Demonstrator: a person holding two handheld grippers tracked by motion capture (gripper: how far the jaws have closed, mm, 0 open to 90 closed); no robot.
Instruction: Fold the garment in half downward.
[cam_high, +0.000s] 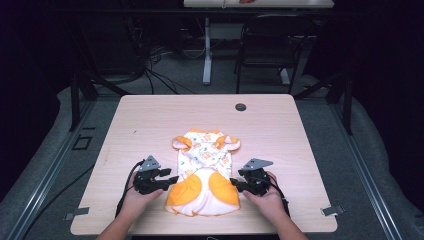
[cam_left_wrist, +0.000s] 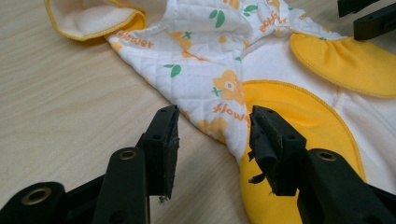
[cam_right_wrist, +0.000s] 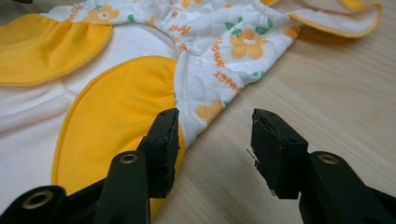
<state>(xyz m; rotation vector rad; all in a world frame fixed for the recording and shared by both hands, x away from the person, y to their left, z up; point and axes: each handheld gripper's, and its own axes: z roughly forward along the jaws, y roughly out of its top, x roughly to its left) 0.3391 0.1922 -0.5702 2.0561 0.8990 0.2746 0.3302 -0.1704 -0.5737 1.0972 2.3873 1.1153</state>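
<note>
- On the pale wood-grain rectangular table (cam_high: 150, 115), I see one small quilted garment, white with orange flowers and yellow panels (cam_high: 204, 172), lying flat just ahead of my hands, near the table's front edge and about midway across it.
- Its long axis runs away from me: the two short yellow-trimmed sleeves (cam_high: 182, 142) sit at the far end, and the broad hem with two rounded yellow panels (cam_high: 186, 191) sits at the near end, between my two tools.
- My left black two-jaw gripper (cam_high: 172, 180) sits at the garment's left side, by the waist; in the left gripper view its jaws stand parted and hold nothing, with the quilted edge (cam_left_wrist: 219, 126) running right into the gap between them.
- My right black two-jaw gripper (cam_high: 233, 184) mirrors it at the garment's right side; in the right gripper view its jaws are likewise spread and empty, and the garment edge (cam_right_wrist: 201, 119) lies toward the left jaw, with bare table under the other.
- Both tools look about equally near, each at its own side edge, so I judge that the coming move turns on each one closing on the edge directly ahead of it.
- Count: one table, one garment, two sleeves, two yellow panels, two grippers.
- Smallest: one dark round grommet (cam_high: 240, 107) sits in the table's far part, well apart from the garment.
</note>
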